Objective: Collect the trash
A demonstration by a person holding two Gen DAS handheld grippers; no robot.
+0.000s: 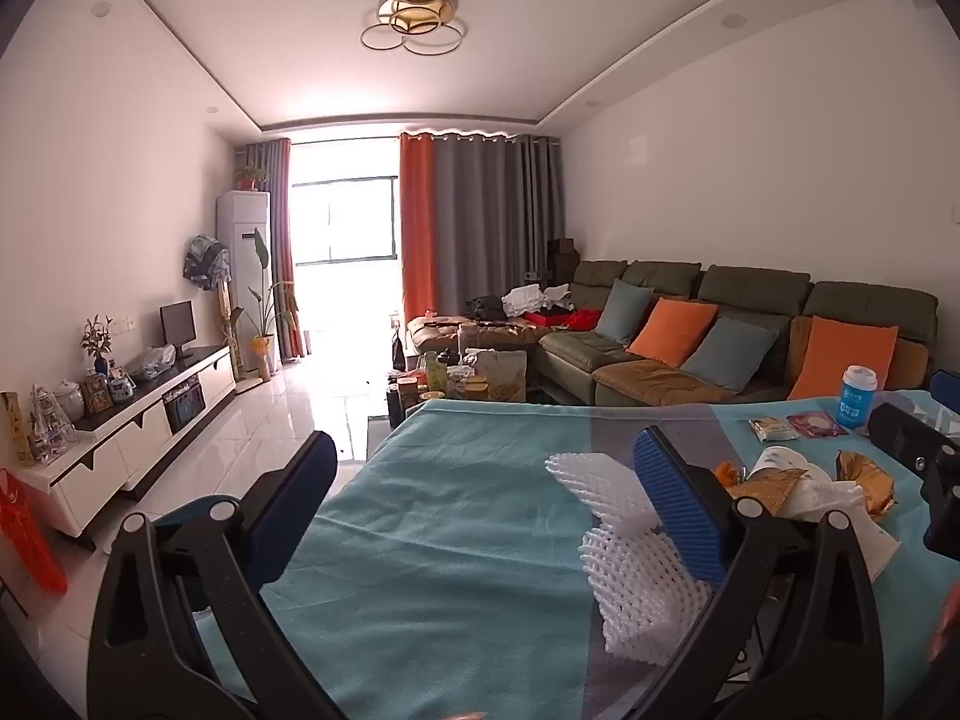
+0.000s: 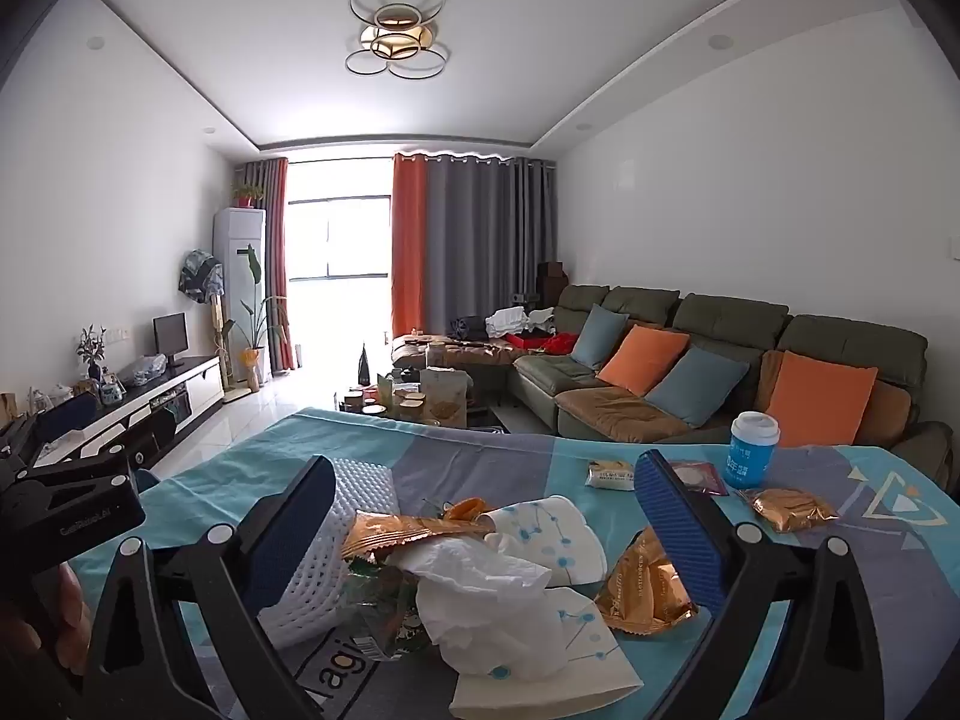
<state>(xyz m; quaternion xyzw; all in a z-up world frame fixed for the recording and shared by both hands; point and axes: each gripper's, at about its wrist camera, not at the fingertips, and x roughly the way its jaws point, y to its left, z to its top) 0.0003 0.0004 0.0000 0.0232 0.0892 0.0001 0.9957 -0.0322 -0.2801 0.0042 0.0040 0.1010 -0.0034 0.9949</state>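
1. Trash lies heaped on the bench (image 2: 252, 480), which is covered by a teal and grey cloth: a crumpled white tissue (image 2: 480, 594), a flattened paper cup (image 2: 552, 534) with blue dots, a gold wrapper (image 2: 645, 591) and a white foam net sleeve (image 2: 327, 558).
2. Right gripper (image 2: 486, 531) hangs just above this heap with its jaws spread wide and nothing clamped; the tissue, cup and a long gold wrapper (image 2: 414, 531) sit between its blue fingers (image 2: 678, 531).
3. Left gripper (image 1: 480, 507) is likewise released and empty, over bare cloth at the left end of the bench.
4. Foam net sleeve (image 1: 636, 570) lies just inside the right finger of the left gripper; whether it touches the finger I cannot tell.
5. Further back on the bench stand a blue cup (image 2: 753, 450) with a white lid, a small white packet (image 2: 611, 474), a dark red packet (image 2: 696, 476) and another gold wrapper (image 2: 786, 510), all apart from the heap.
6. Behind the bench is a green sofa (image 2: 732, 324) with orange and blue cushions.
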